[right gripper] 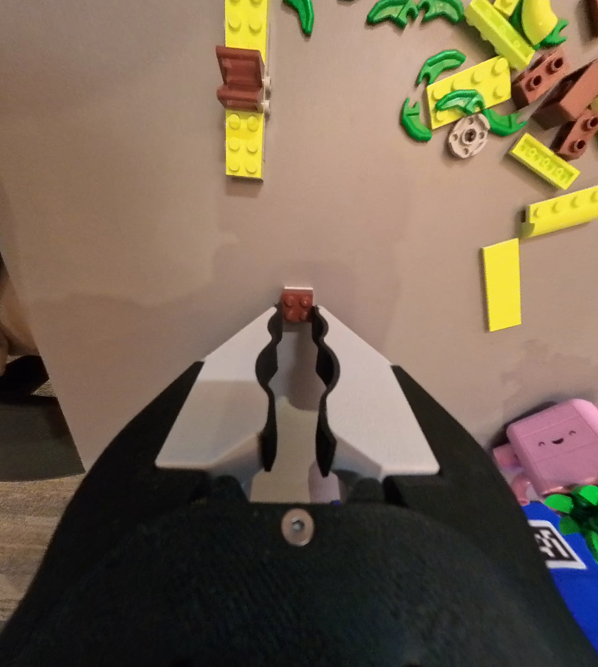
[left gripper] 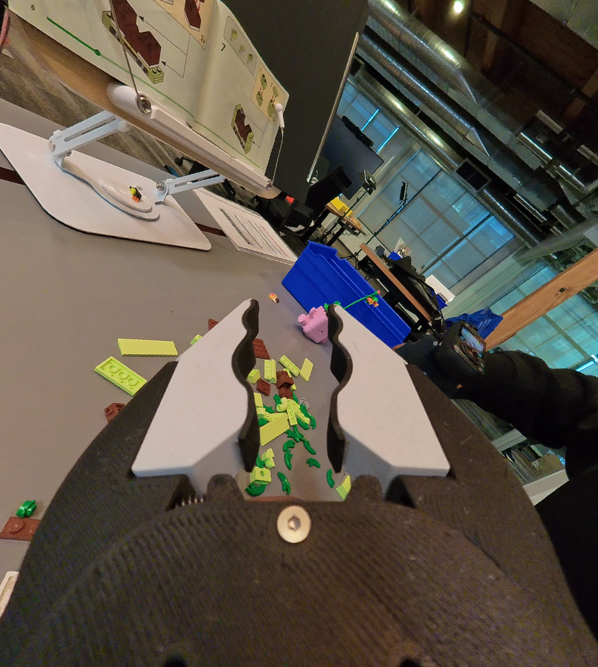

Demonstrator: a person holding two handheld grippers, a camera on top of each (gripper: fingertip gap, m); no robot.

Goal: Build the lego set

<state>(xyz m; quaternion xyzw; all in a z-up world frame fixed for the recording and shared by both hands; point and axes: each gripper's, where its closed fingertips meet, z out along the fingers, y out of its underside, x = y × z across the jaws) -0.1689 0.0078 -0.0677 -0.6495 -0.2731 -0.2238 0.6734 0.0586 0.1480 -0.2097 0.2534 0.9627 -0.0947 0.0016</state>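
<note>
Brown 2x2 plate (right gripper: 296,306) sits pinched between the tips of the right gripper (right gripper: 297,313), studs facing the camera, low over the grey table (right gripper: 127,180); keep it level and squarely gripped, then seat it on the yellow strip (right gripper: 245,144) beyond. The left gripper (left gripper: 292,306) is wide open and empty, hovering above the loose pile (left gripper: 283,408).

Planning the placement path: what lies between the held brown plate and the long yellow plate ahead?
Right wrist view: only bare grey table between brown plate and yellow plate.
</note>
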